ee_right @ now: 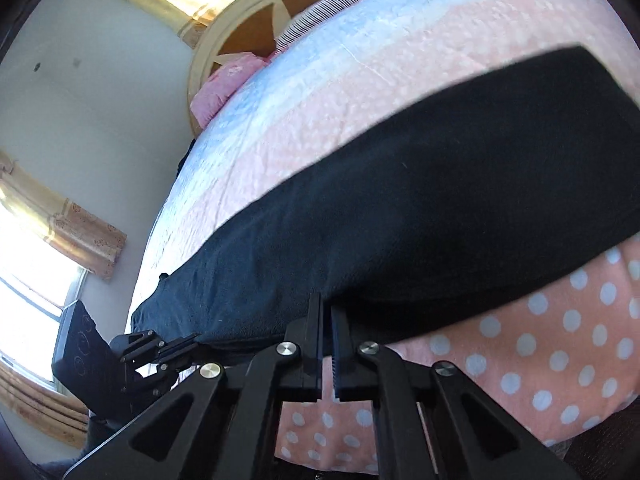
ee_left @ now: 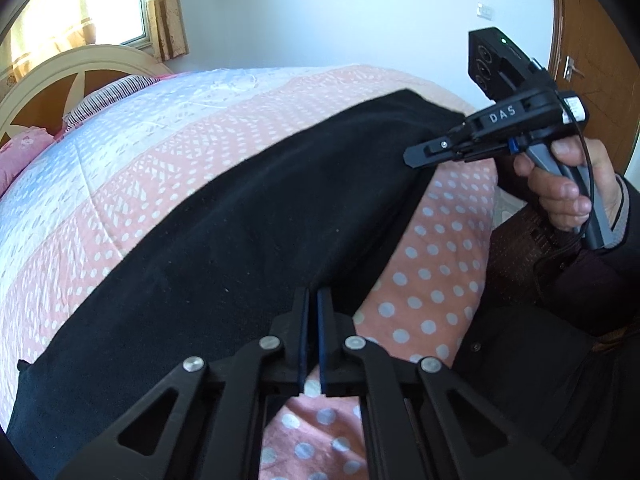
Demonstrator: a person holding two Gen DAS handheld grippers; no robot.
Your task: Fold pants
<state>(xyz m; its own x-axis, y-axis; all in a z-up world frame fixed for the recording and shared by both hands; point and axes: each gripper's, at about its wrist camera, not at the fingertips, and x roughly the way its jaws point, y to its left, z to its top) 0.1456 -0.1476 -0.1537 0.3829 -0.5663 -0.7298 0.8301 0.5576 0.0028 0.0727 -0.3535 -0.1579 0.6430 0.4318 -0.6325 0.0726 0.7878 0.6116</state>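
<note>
On bed (ee_left: 168, 168): one black pants (ee_left: 248, 216); two tools, left tool (ee_left: 313, 294), right tool (ee_right: 326, 300), each clamped on hem.

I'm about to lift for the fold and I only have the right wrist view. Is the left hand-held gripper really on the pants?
Observer: Yes. In the left wrist view the left hand-held gripper is shut on the near edge of the black pants.
Operator: How does mine look from outside?
Observer: The right hand-held gripper bites that same edge farther along.
Operator: Anything behind it that I should know about?
Observer: A wooden door stands behind it, off the bed's end.
</note>
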